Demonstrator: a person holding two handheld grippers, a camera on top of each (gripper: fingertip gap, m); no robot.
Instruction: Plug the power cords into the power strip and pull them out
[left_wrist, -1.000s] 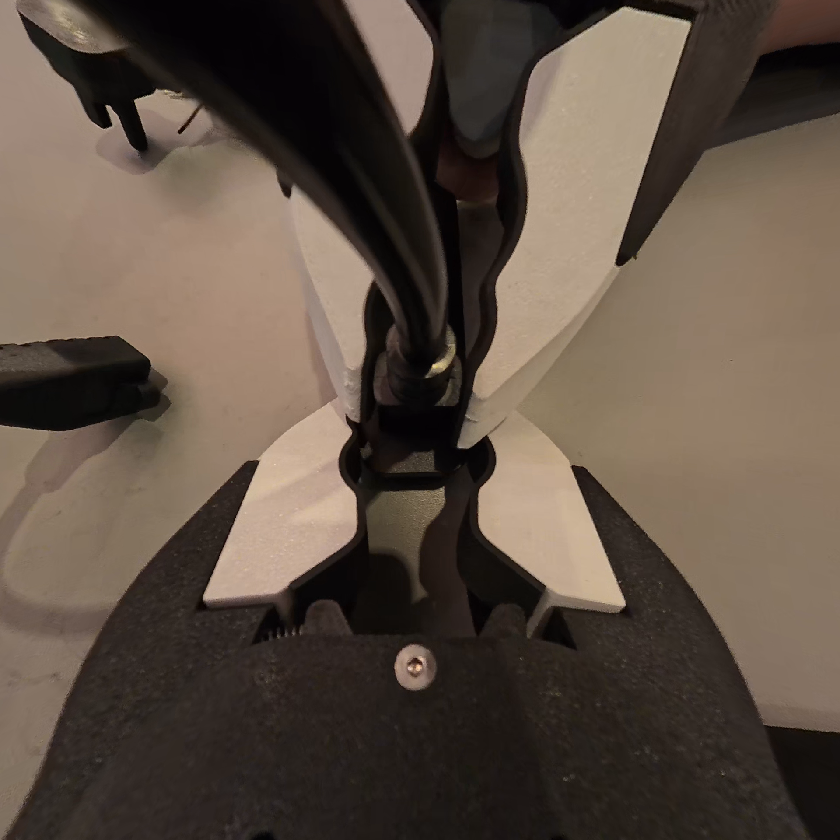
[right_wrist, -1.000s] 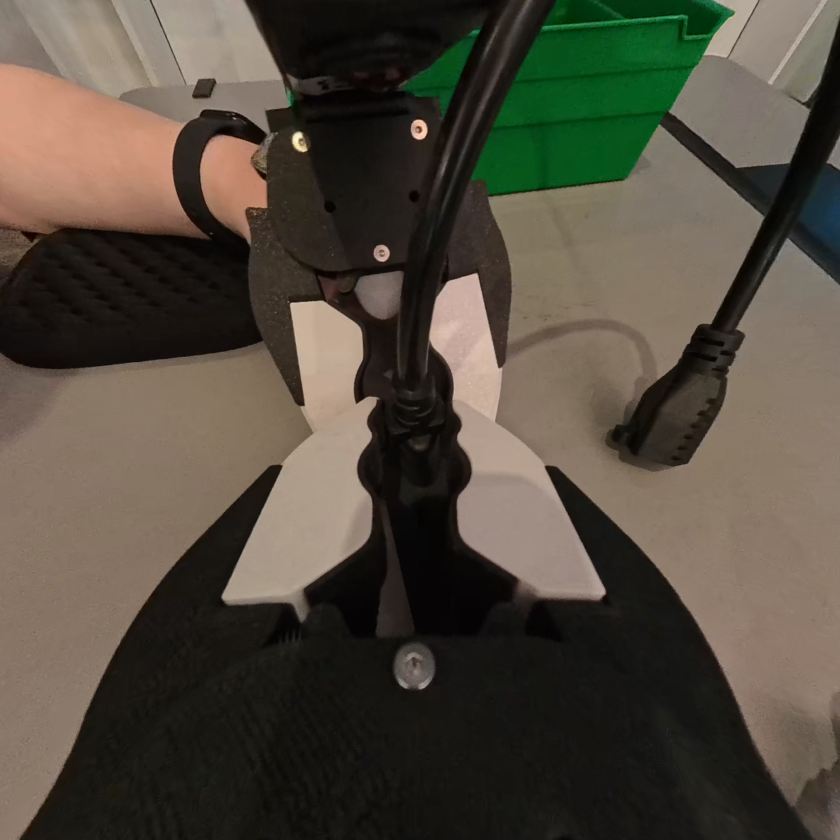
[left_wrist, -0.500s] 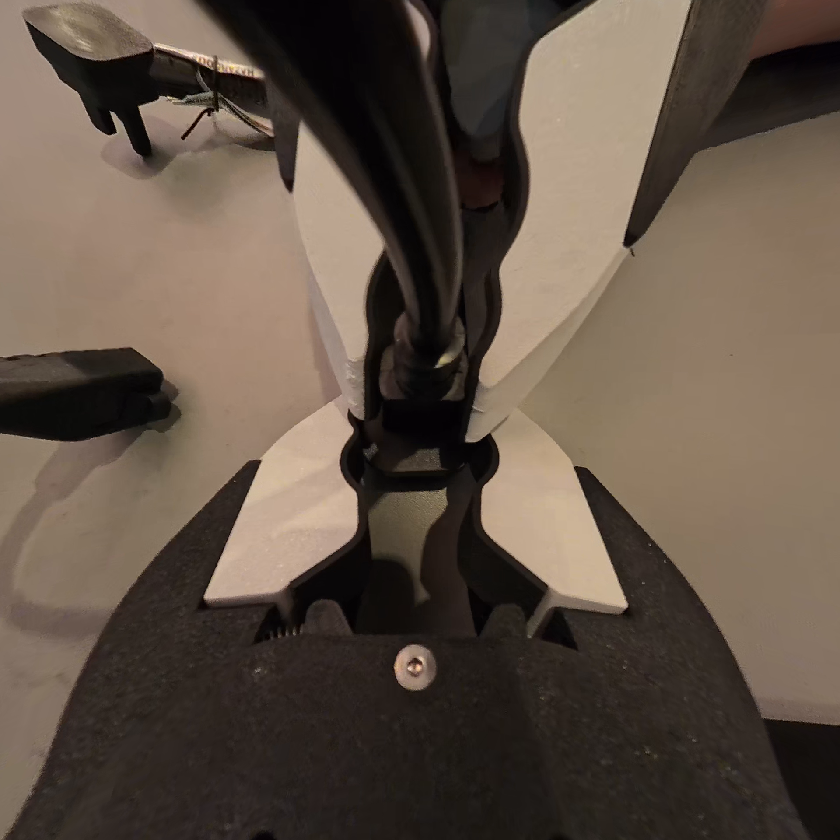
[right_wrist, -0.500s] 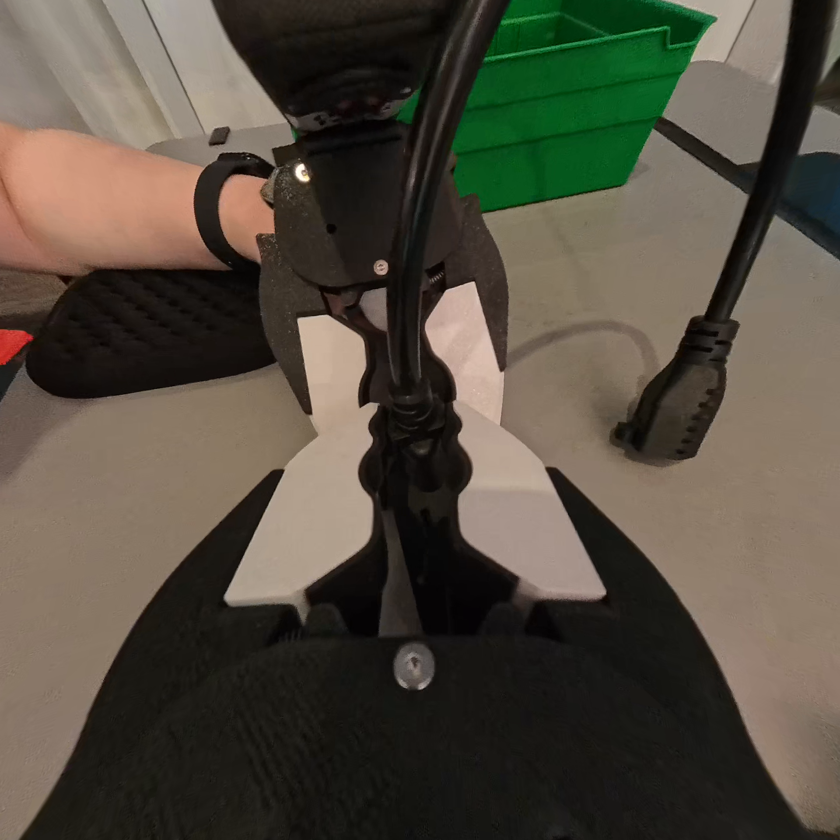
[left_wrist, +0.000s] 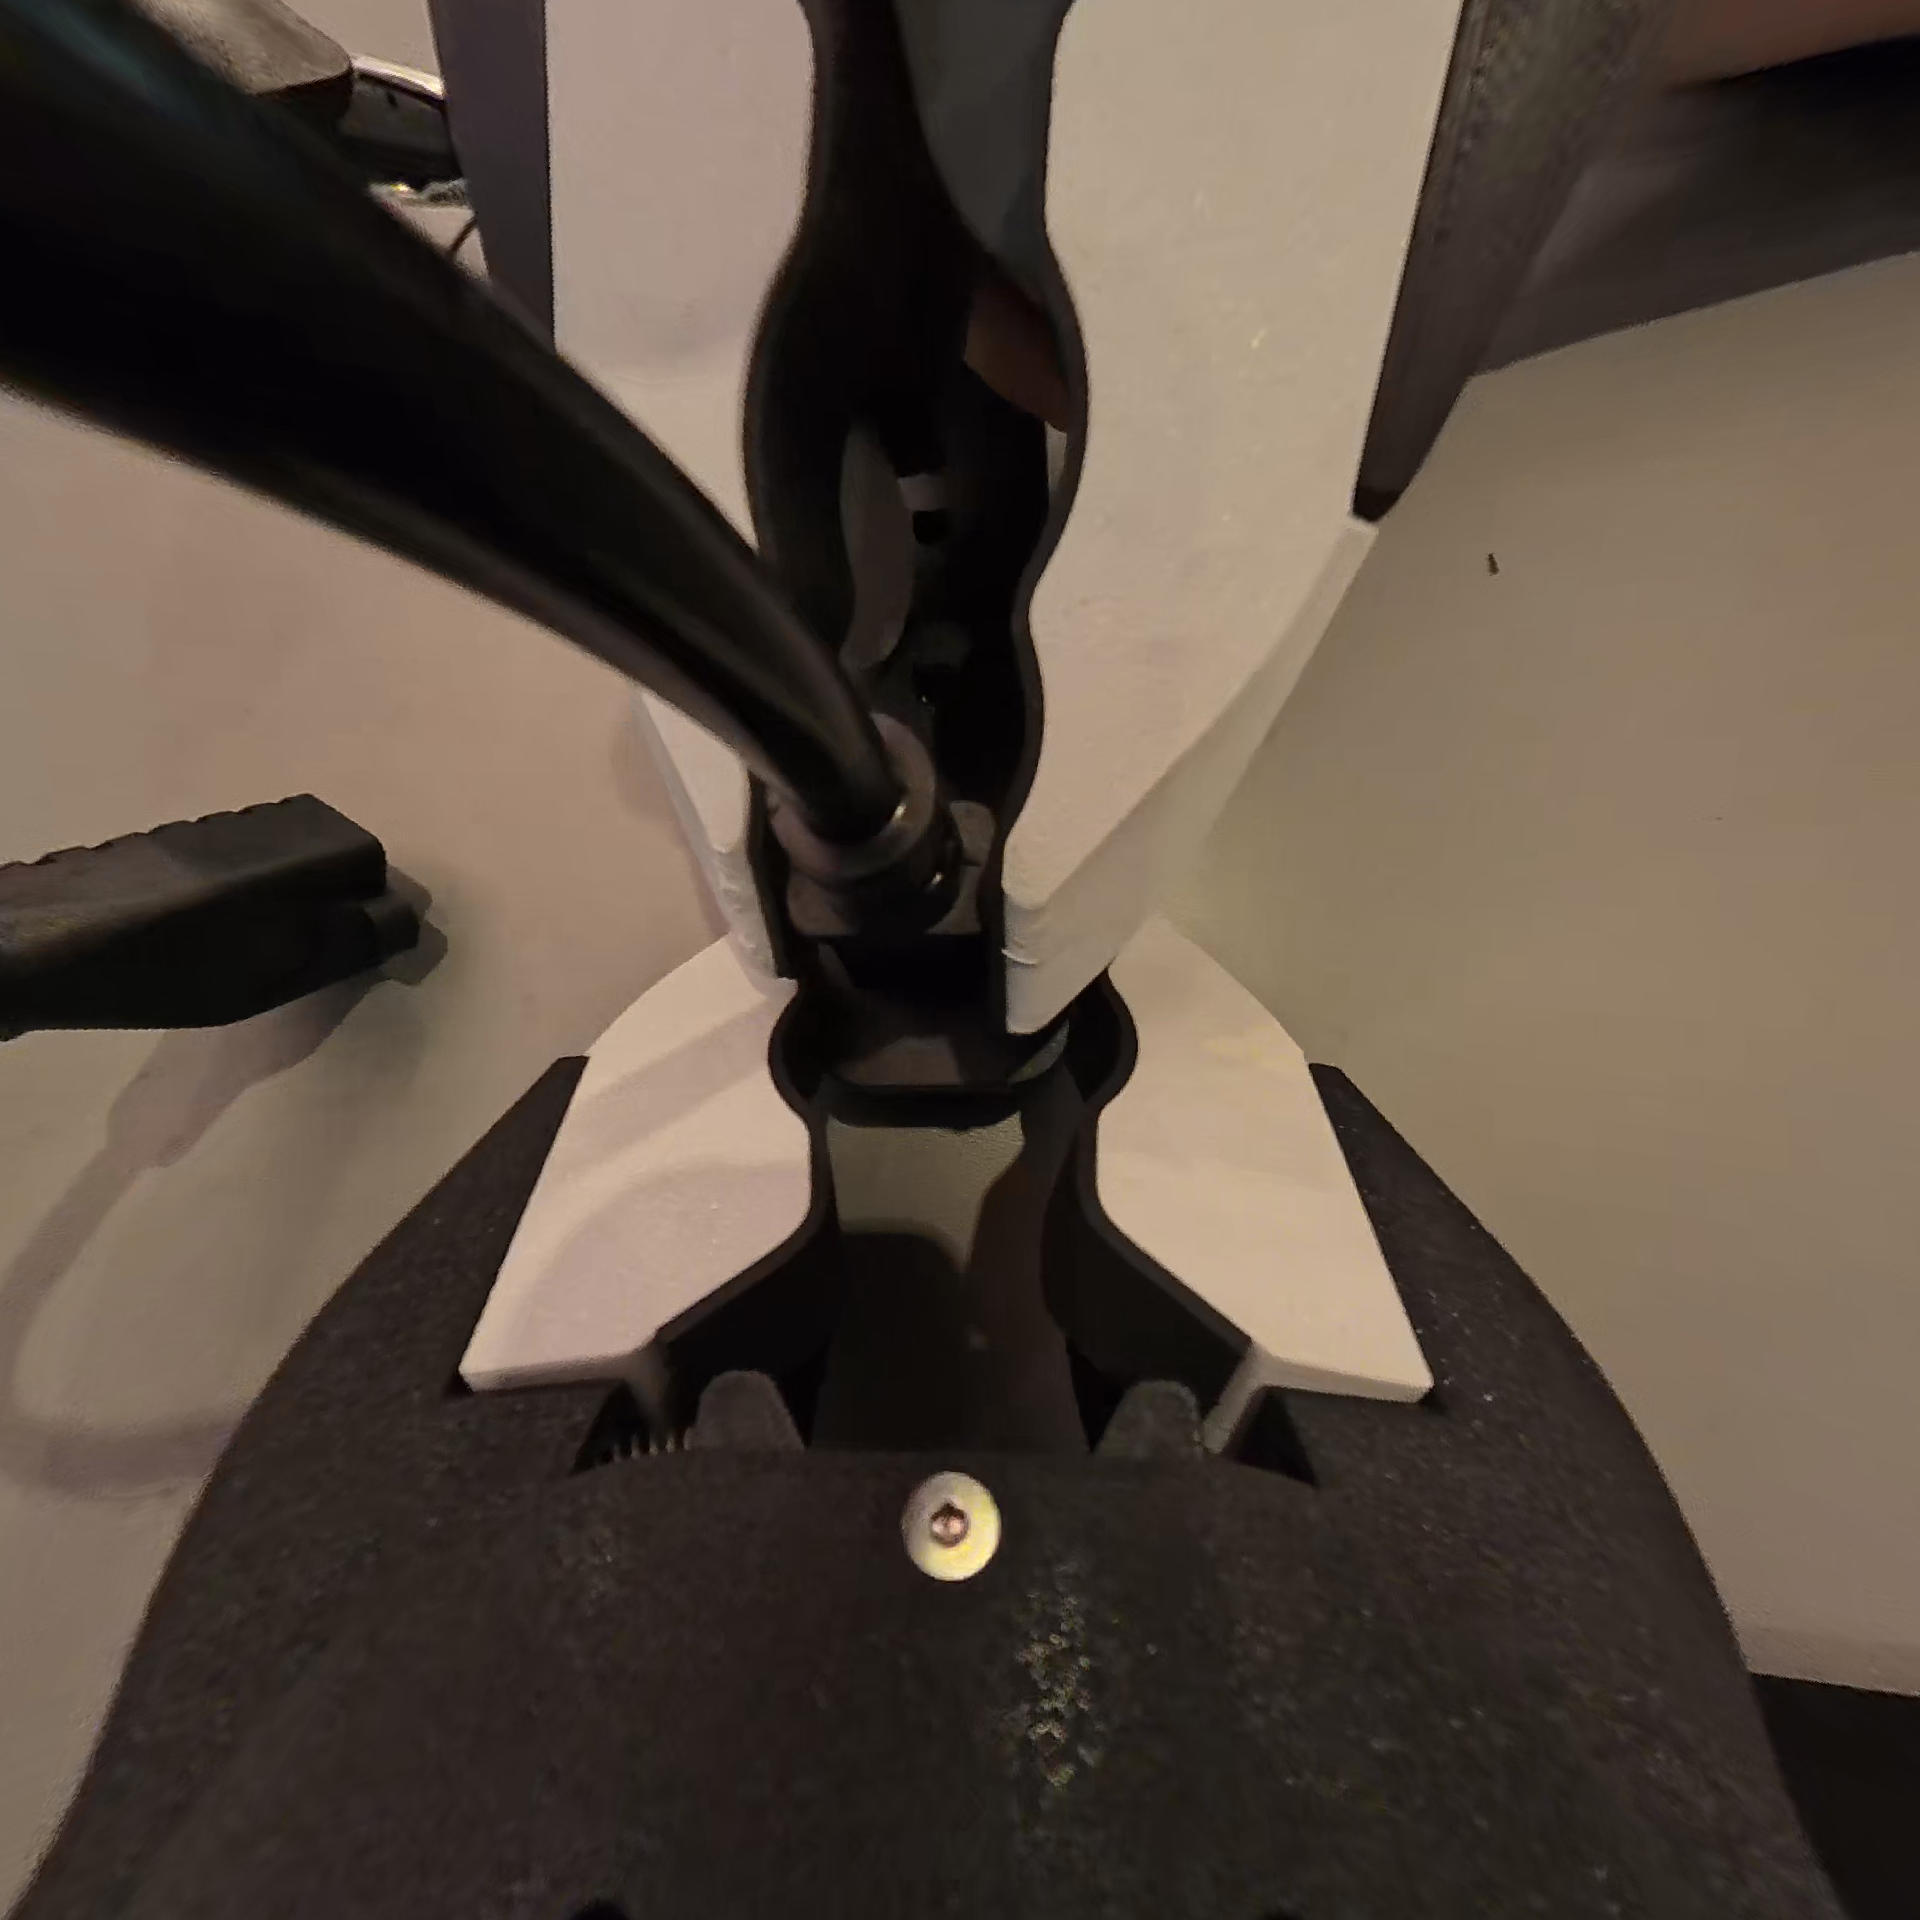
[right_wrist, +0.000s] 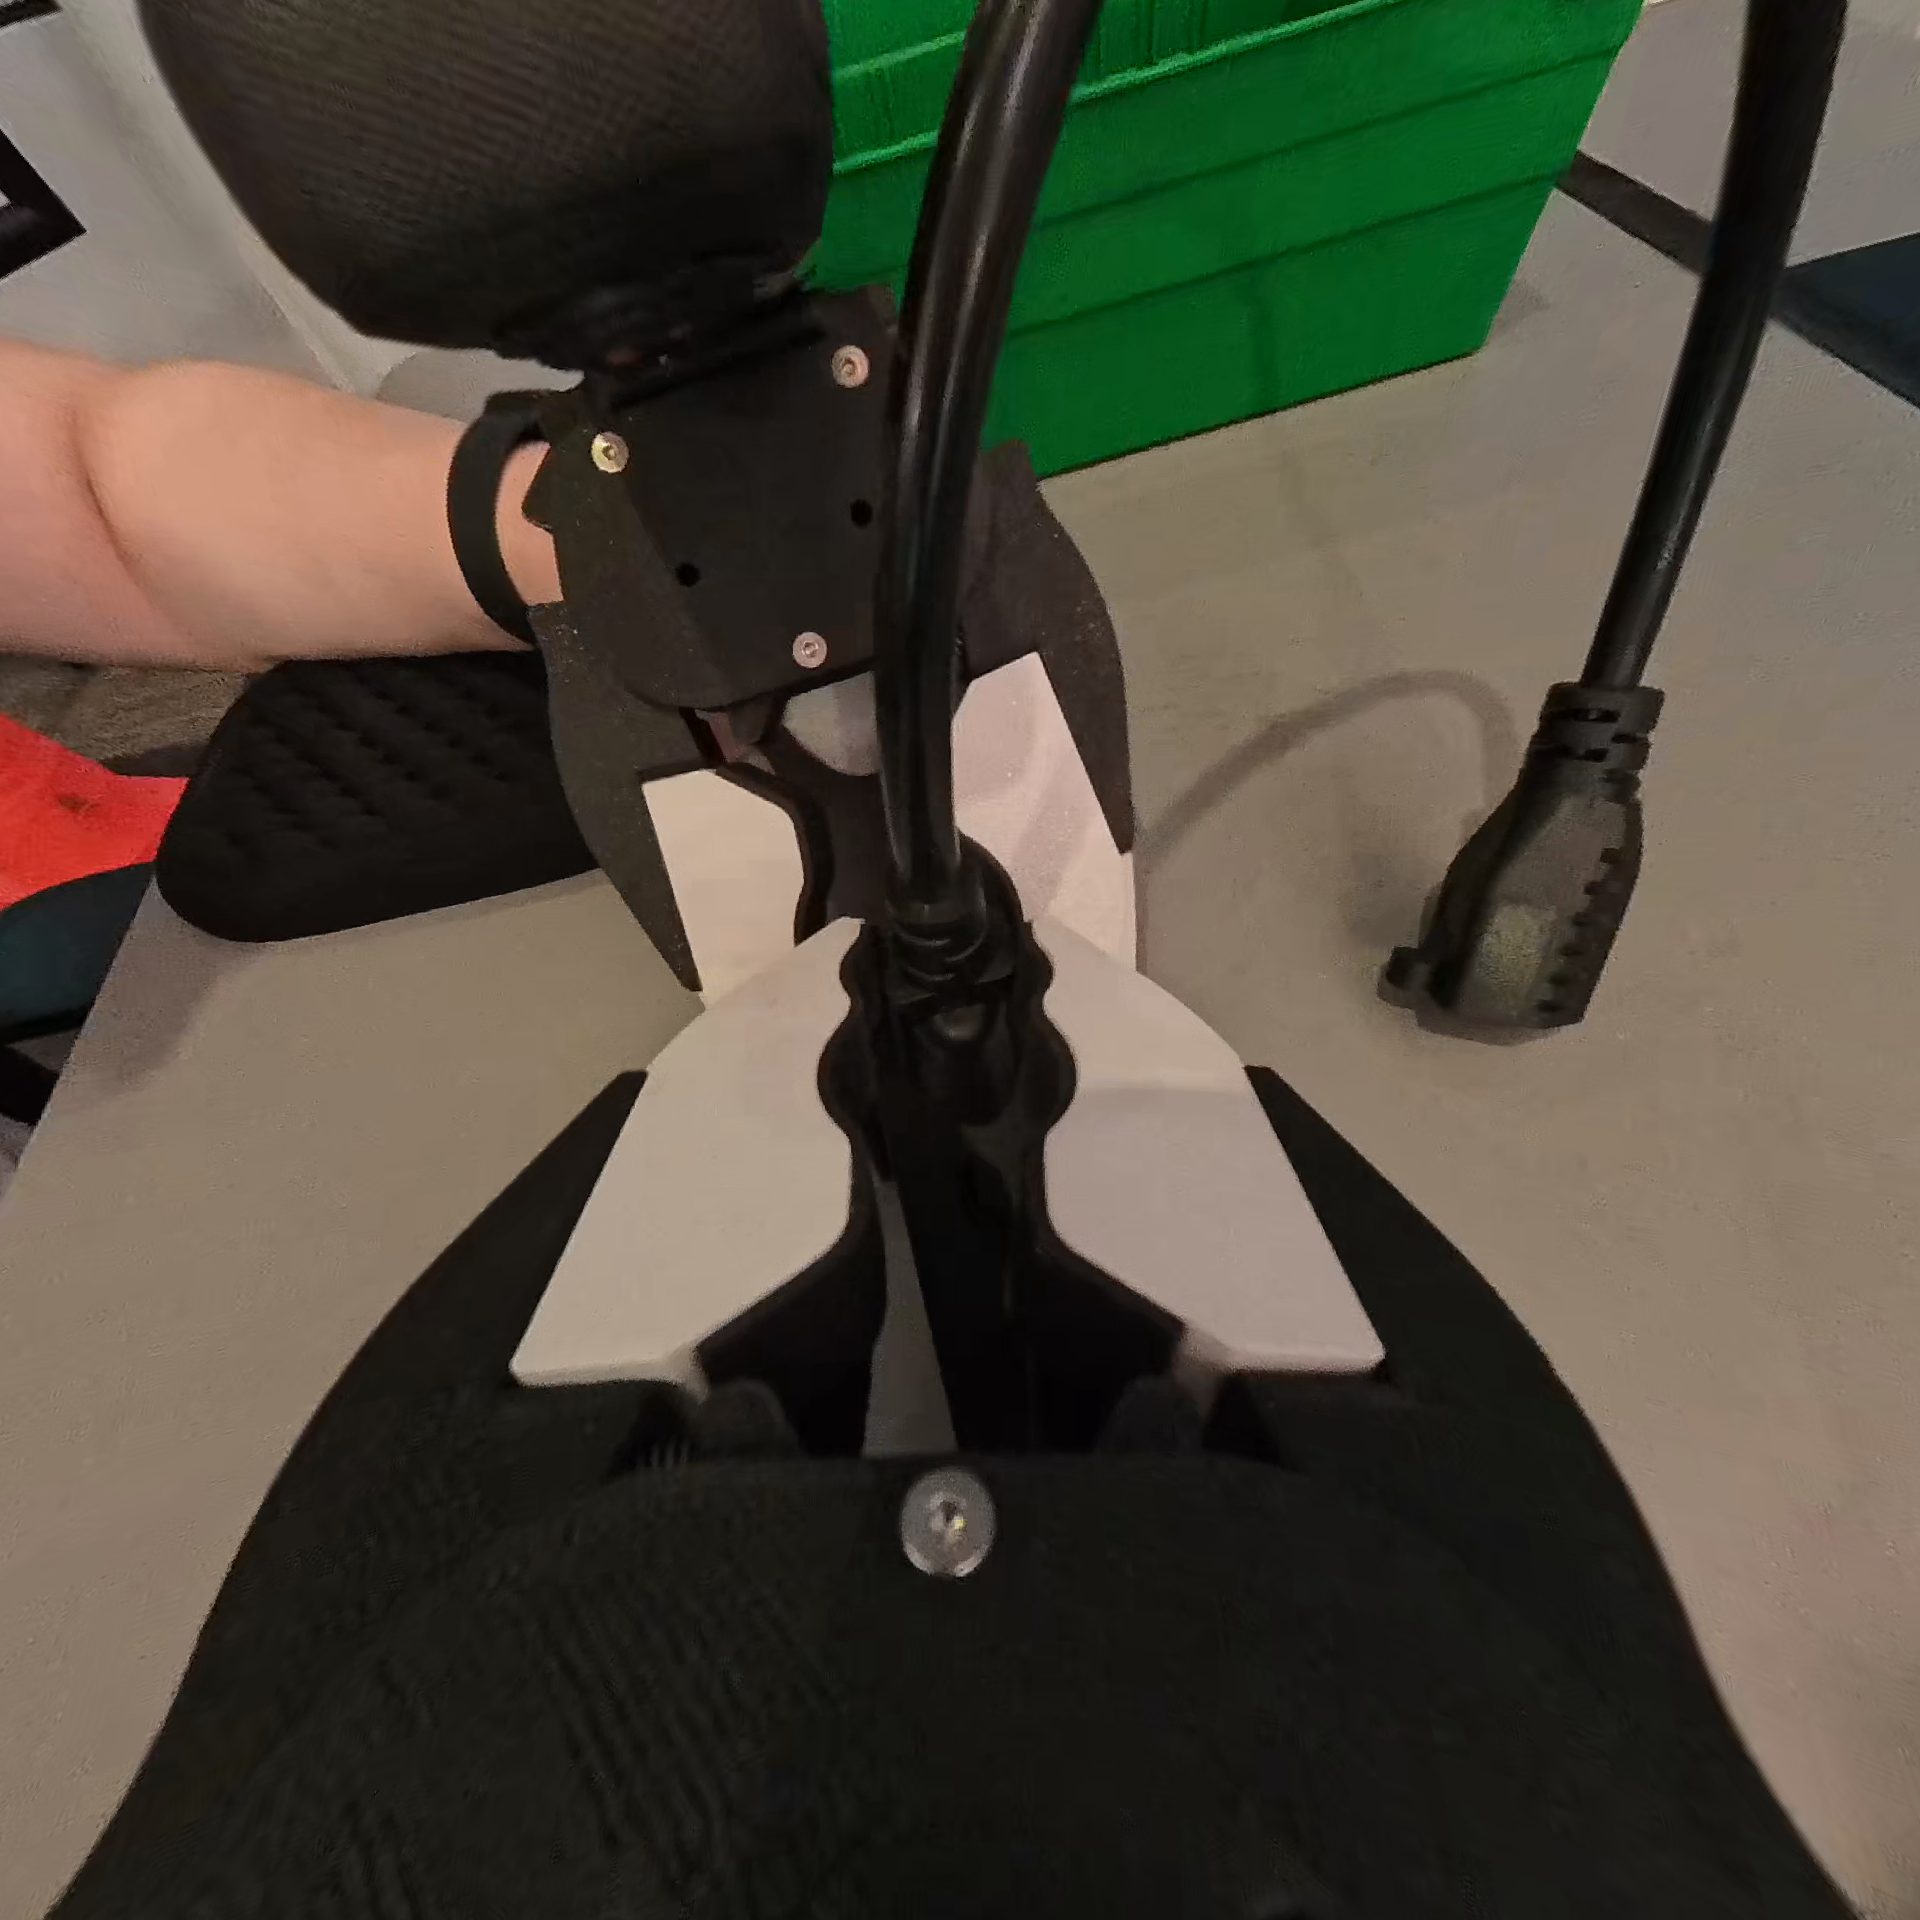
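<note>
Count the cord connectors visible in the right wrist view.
2: the gripped connector clamped in the right gripper, and the loose connector resting on the table at right. Others may be hidden.

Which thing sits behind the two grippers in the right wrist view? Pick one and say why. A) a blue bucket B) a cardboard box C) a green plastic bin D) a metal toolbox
C: a green bin stands on the grey table behind the left gripper, which meets the right gripper on a black power cord.
</note>
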